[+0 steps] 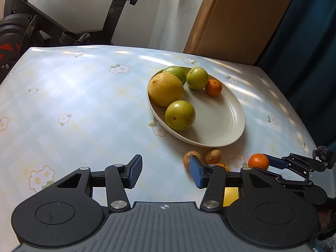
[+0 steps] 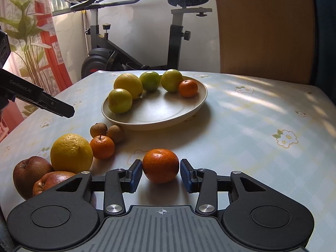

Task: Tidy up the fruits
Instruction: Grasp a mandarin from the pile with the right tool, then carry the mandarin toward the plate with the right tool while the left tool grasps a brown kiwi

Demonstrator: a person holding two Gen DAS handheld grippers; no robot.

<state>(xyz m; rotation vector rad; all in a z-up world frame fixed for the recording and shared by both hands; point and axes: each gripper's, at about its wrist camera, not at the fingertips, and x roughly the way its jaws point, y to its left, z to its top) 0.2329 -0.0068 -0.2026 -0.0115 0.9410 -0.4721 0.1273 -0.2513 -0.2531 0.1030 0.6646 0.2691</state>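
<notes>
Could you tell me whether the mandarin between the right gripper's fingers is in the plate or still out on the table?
Out. The mandarin rests on the tablecloth, nearer the camera than the plate, flanked by the right gripper.

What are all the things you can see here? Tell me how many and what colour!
plate: one, cream, middle of the table
green fruits: three, green, on the plate
yellow citrus fruits: two, yellow, one on the plate, one on the table beside the apples
tangerines: three, orange, one on the plate, two on the table
small brown fruits: two, brown, on the table in front of the plate
apples: two, reddish brown, near left table edge
tablecloth: one, pale blue with white flowers
exercise bike: one, black, behind the table
left gripper: one, black with blue pads, open, empty
right gripper: one, black with blue pads, a tangerine between its fingers
</notes>
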